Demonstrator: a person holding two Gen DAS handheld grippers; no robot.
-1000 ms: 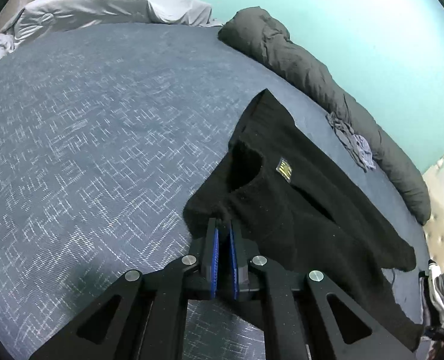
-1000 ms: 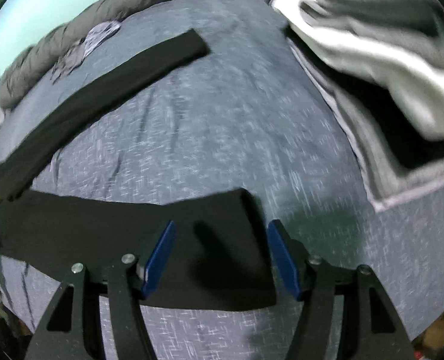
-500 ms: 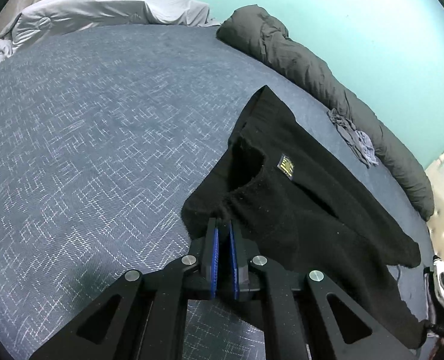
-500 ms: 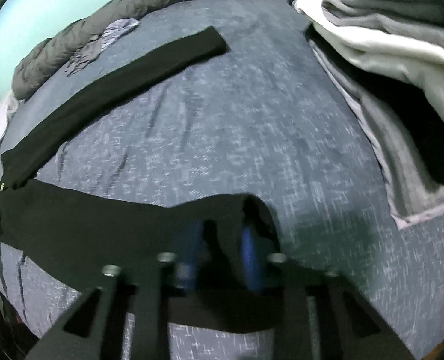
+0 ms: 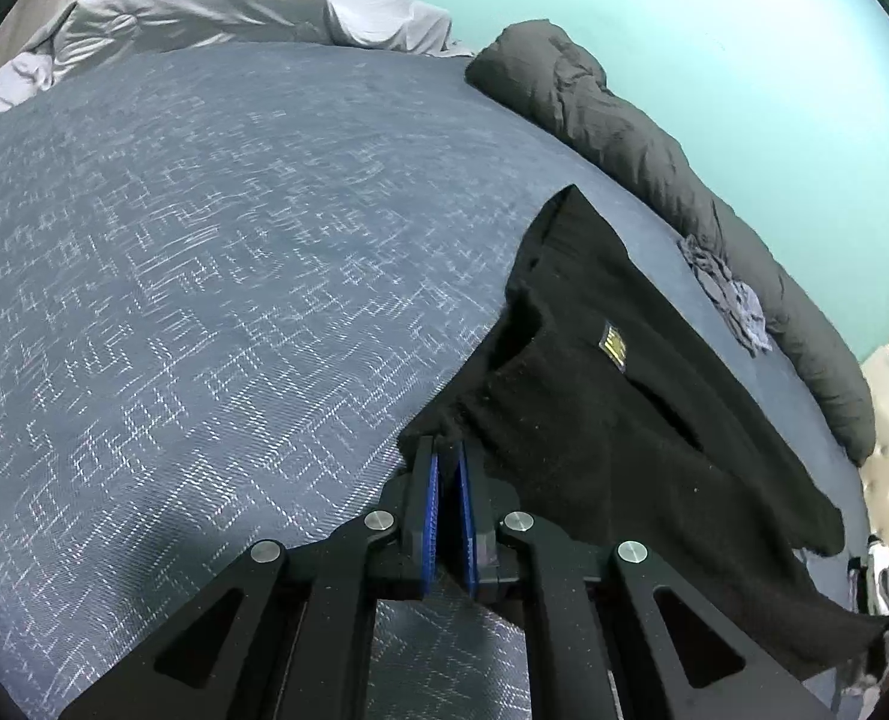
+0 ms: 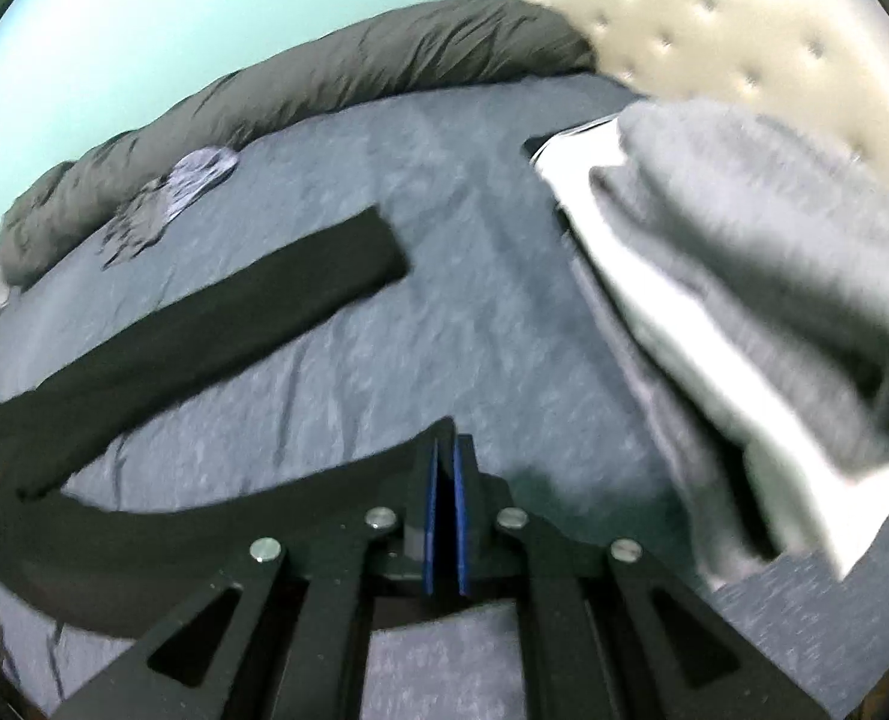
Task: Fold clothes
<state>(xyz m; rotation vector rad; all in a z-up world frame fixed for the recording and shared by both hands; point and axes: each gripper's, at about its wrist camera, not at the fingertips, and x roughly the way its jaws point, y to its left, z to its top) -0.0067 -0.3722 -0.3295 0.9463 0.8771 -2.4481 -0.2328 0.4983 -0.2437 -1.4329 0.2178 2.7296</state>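
Left gripper (image 5: 448,461) fingers nearly closed, pinching the trousers (image 5: 624,420) at the waist; right gripper (image 6: 444,456) fingers likewise pinching a leg hem, bed (image 5: 204,240) beneath.

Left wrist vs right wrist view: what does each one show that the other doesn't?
Left wrist only: the trousers' waistband with its yellow label, the pale grey duvet, and the left gripper shut on the waistband.

Right wrist only: the stacked grey clothes, the tufted headboard, and the right gripper shut on a leg hem.

Both: the black trousers, blue bedspread, dark rolled duvet and crumpled grey garment.
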